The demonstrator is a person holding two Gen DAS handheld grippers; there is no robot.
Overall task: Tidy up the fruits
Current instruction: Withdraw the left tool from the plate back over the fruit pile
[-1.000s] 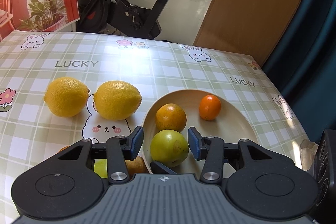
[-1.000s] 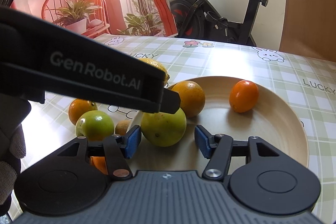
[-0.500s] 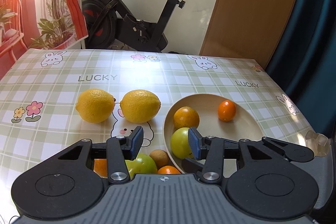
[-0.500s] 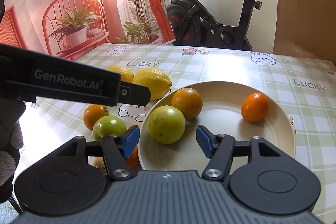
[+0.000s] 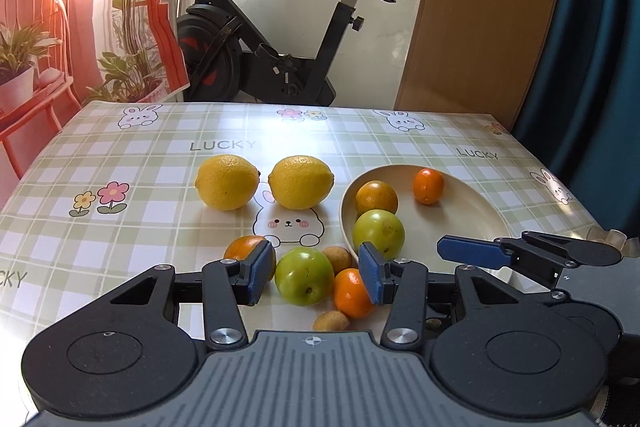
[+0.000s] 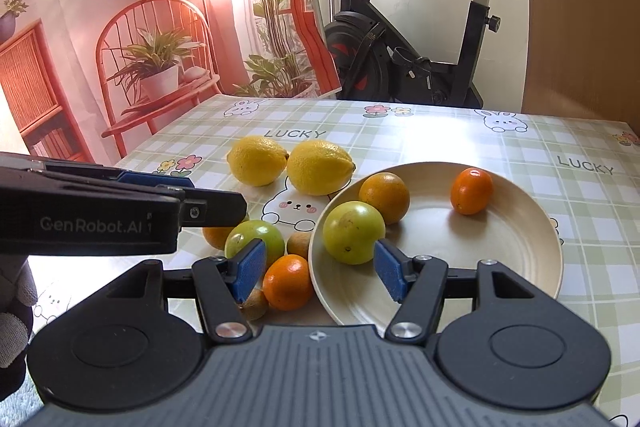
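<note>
Looking along both tools, we see our left gripper and right gripper poised above the checked tablecloth, each with its blue pads apart and nothing pinched between them. The cream plate sits to the right and holds three fruits: a green one at its near left edge, an orange one touching it just beyond, and a small orange fruit apart at the far side. Left of the plate a cluster lies on the cloth: a green fruit, a small orange one beside it, two little brown fruits, and another orange partly hidden by a pad. Two lemons lie side by side farther back, near the printed rabbit.
</note>
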